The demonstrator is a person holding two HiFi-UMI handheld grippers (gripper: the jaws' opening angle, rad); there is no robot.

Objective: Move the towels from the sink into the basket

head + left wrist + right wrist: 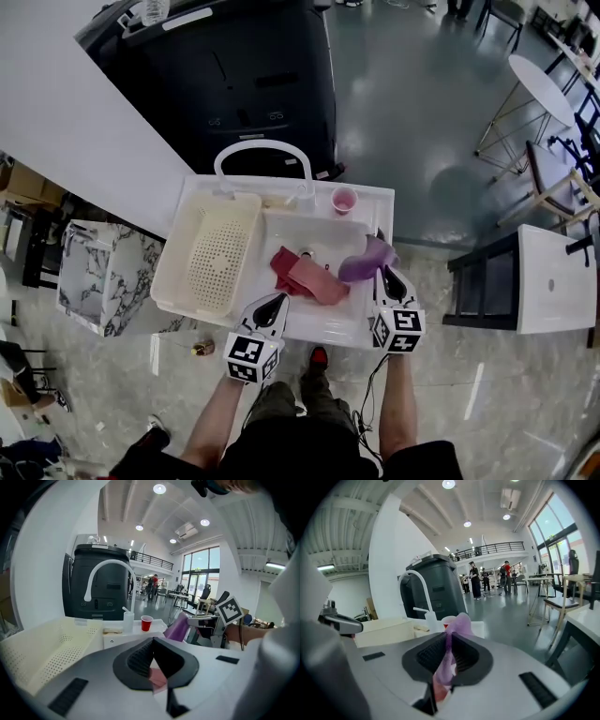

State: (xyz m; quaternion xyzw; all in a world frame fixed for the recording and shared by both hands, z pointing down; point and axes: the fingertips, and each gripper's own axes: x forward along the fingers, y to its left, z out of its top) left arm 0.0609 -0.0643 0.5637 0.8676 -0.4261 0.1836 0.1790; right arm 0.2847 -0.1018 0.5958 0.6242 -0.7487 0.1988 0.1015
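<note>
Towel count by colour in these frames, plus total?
purple towel: 1
pink towel: 1
dark red towel: 1
Total: 3

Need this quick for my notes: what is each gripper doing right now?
Left gripper: closed on the pink towel.
Right gripper: closed on the purple towel.
</note>
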